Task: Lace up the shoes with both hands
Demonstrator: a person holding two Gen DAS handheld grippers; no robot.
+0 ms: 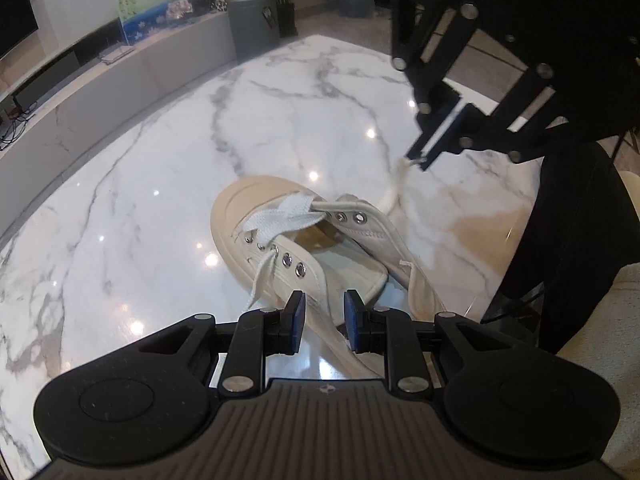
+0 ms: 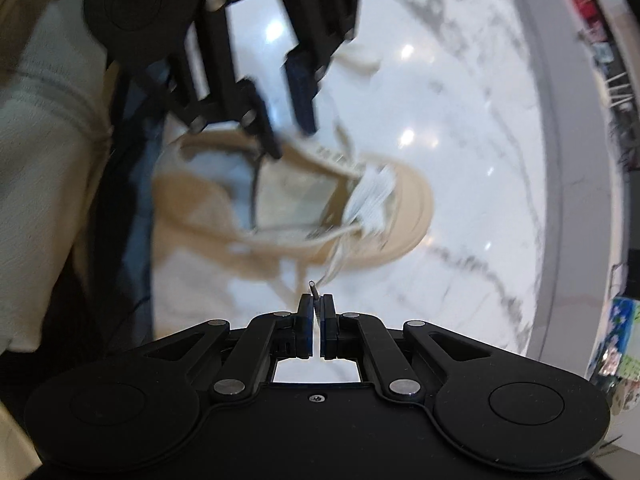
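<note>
— Looking past the left gripper (image 1: 324, 312), what sits nearest?

— Its jaws stand partly apart with the heel-side collar of the cream shoe (image 1: 304, 240) between the blue pads; whether they press on the canvas I cannot tell.

— And the shoe itself?

— It lies on the white marble table (image 1: 160, 168), toe pointing away, the white lace (image 1: 280, 216) crossed once near the toe cap, and a loose end trailing down the near eyelet row.

— Further off?

— The right gripper (image 1: 418, 160) hangs above the table beyond the shoe, jaws pinched on the lace's other end, which runs up taut from the far eyelets. In the right wrist view the aglet (image 2: 313, 289) pokes out between the closed pads.
</note>
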